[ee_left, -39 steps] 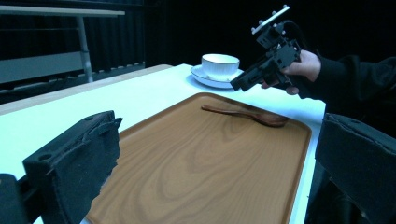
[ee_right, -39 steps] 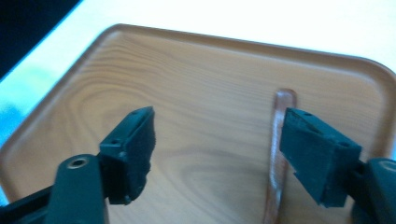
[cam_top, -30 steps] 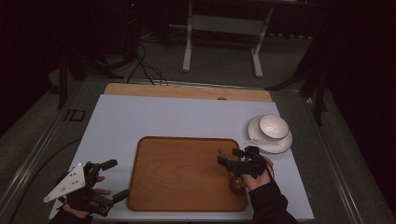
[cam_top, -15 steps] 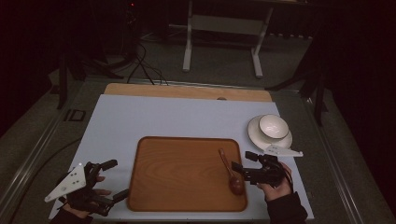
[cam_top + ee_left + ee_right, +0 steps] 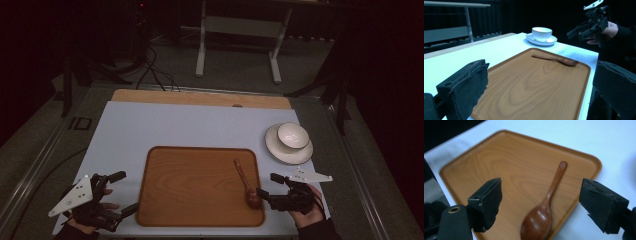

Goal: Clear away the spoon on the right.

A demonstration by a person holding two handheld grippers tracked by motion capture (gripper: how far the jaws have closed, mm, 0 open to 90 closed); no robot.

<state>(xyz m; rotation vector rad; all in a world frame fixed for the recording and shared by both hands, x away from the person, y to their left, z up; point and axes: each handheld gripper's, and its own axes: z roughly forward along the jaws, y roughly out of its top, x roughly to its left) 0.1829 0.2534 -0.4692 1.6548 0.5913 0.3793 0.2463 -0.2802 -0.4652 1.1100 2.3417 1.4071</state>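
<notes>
A dark wooden spoon (image 5: 244, 179) lies on the right part of a brown wooden tray (image 5: 195, 185), bowl end toward the near edge. My right gripper (image 5: 267, 184) hovers just off the tray's right rim, pointing left at the spoon's bowl, jaws open and empty. In the right gripper view the spoon (image 5: 537, 220) lies below and between the wide-open jaws of my right gripper (image 5: 542, 195). My left gripper (image 5: 125, 192) rests open at the tray's left side. In the left gripper view its jaws frame the tray (image 5: 529, 87) and the spoon (image 5: 556, 60), with the right gripper (image 5: 575, 35) beyond.
A white bowl on a white saucer (image 5: 289, 142) stands at the table's right, behind the right hand. The pale table mat (image 5: 190, 125) stretches behind the tray. A metal stand (image 5: 235, 30) and cables sit on the dark floor past the far edge.
My right gripper has drawn back to the right and toward the near edge, off the spoon and past the tray's rim. The spoon stays on the tray. The left gripper has not moved.
</notes>
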